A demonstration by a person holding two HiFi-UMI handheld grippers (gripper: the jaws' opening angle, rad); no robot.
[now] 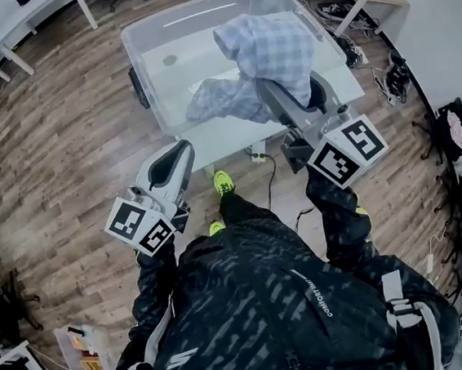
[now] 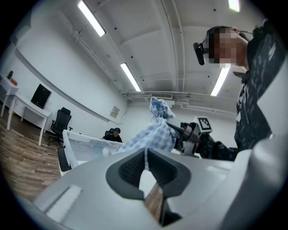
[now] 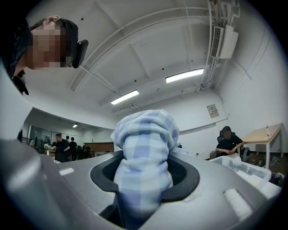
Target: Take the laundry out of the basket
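Currently mid lift-out. Left gripper [image 1: 170,168]: jaws pressed together, nothing between, held low beside basket [image 1: 144,45], well apart from cloth. Right gripper [image 1: 286,100]: jaws clamped on bunched checked garment [image 1: 266,53], fold bulging above fingertips, rest draping below pads toward basket.

Next move, likely: lift until tail clears rim, carry aside; left gripper free to gather tail.

Left gripper view: garment side-on above basket wall. Head view alone shows tail inside basket, possibly touching floor, unclear. Right gripper view alone shows pads biting cloth.
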